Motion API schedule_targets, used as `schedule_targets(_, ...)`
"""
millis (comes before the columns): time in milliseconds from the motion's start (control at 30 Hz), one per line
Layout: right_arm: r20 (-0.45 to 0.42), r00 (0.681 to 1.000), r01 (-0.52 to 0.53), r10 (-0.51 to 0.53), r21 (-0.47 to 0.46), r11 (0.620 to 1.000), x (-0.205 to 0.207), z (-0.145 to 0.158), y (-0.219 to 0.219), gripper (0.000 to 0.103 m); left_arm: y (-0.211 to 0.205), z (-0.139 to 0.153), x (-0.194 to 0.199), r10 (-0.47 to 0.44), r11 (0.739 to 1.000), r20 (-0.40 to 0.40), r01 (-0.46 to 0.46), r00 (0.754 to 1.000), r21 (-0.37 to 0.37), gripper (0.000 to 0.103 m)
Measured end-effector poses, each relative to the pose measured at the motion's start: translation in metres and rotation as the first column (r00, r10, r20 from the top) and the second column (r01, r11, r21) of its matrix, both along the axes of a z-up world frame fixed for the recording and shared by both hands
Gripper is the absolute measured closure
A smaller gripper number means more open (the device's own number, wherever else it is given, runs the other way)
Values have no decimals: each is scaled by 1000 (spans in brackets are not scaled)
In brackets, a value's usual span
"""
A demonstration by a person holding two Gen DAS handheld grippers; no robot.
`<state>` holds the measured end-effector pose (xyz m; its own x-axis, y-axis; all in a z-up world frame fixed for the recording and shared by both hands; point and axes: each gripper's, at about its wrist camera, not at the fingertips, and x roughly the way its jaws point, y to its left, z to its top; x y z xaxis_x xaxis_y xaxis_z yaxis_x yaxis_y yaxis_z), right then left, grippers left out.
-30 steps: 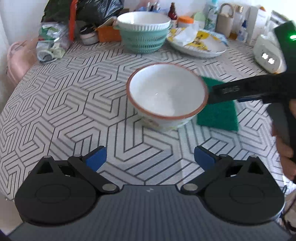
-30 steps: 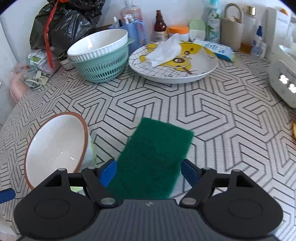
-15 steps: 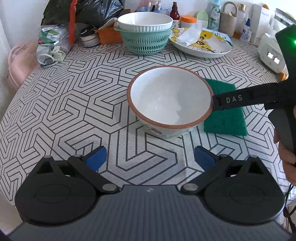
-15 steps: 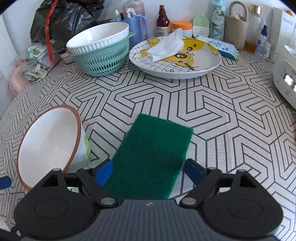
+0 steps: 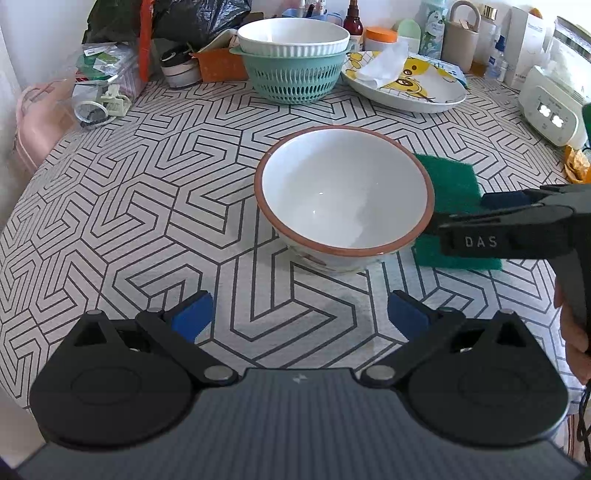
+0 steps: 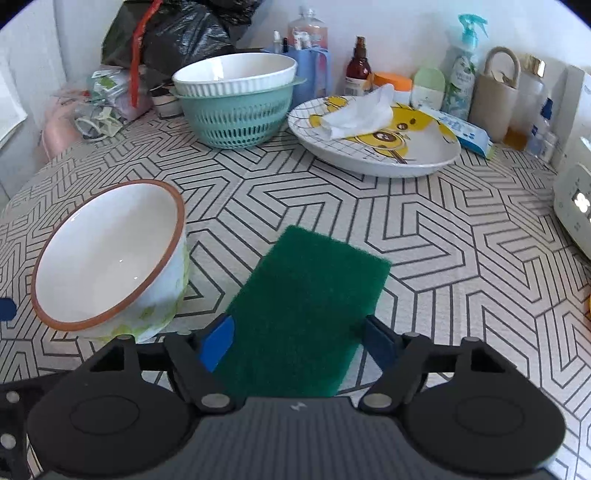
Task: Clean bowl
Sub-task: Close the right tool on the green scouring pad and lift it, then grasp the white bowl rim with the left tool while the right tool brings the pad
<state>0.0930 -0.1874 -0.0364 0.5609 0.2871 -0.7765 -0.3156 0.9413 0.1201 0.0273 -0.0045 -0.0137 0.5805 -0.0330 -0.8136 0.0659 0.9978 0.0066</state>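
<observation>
A white bowl with a brown rim stands upright on the patterned tablecloth, a short way ahead of my left gripper, which is open and holds nothing. A green scouring pad lies flat just right of the bowl. My right gripper reaches in from the right, low over the pad. In the right wrist view the green pad lies between the spread fingers of the right gripper, one on each side of its near end. The bowl is to the left.
At the back stand a teal colander holding a white dish, a cartoon plate with a tissue, several bottles and a white appliance. A black bag and clutter fill the back left. A hand holds the right gripper.
The right gripper has sunk lower along the pad beside the bowl, its fingers still spread. The left gripper has shifted its view a little. Bowl and pad lie where they were.
</observation>
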Motion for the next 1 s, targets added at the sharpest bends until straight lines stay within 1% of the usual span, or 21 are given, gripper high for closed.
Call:
schedule_targets(67, 2, 1000, 0, 0, 21, 1000, -1, 1, -1, 47, 0, 0, 0, 1, 1000, 1, -1, 1000, 0, 0)
schedule_targets(100, 4, 1000, 0, 0, 31, 1000, -2, 1, -2, 48, 0, 0, 0, 2, 1000, 1, -2, 1000, 1, 0)
schedule_targets(167, 6, 1000, -1, 1, 52, 999, -3, 2, -3, 60, 1, -1, 0, 4, 1000, -1, -4, 1000, 5, 0)
schedule_targets(200, 7, 1000, -1, 1, 62, 998, -3, 3, -4, 63, 1, -1, 0, 4, 1000, -3, -4, 1000, 7, 0)
schedule_targets(233, 8, 1000, -1, 1, 72, 997, -4, 3, -4, 76, 1, -1, 0, 6, 1000, -3, -6, 1000, 8, 0)
schedule_targets(267, 10, 1000, -2, 1, 83, 997, -4, 4, -5, 87, 2, -1, -1, 8, 1000, -1, -8, 1000, 8, 0)
schedule_targets(300, 11, 1000, -2, 1, 93, 996, -5, 4, -6, 87, 4, 0, -1, 10, 1000, 1, -10, 1000, 8, 0)
schedule_targets(333, 19, 1000, 10, -12, 104, 995, -9, 6, -5, 91, 5, 1, -1, 12, 1000, 5, -12, 1000, 9, 0)
schedule_targets(400, 47, 998, 26, -31, 111, 994, -17, 11, -6, 93, 8, 5, -3, 13, 1000, 26, -13, 1000, 14, 0)
schedule_targets(500, 85, 996, 13, -24, 130, 991, -31, 23, -7, 93, 12, 12, -4, 13, 1000, 59, -15, 998, 24, 0)
schedule_targets(567, 115, 993, 7, -22, 130, 992, -41, 32, -7, 93, 20, 19, -2, 32, 999, 87, -35, 996, 31, 0)
schedule_targets(667, 132, 991, -6, -14, 151, 989, -49, 39, -8, 93, 32, 26, 1, 75, 997, 106, -78, 992, 23, 0)
schedule_targets(767, 145, 989, -20, -6, 174, 984, -55, 45, -9, 93, 45, 28, 10, 109, 994, 94, -108, 990, -13, 0)
schedule_targets(900, 162, 987, -49, 17, 191, 980, -61, 53, -8, 93, 54, 23, 22, 150, 988, 77, -147, 986, -40, 0)
schedule_targets(967, 165, 986, -57, 24, 195, 979, -62, 58, -8, 93, 59, 19, 31, 171, 982, 54, -166, 984, -89, 2)
schedule_targets(1000, 162, 986, -60, 28, 199, 978, -61, 59, -7, 93, 59, 18, 33, 173, 981, 49, -168, 984, -95, 4)
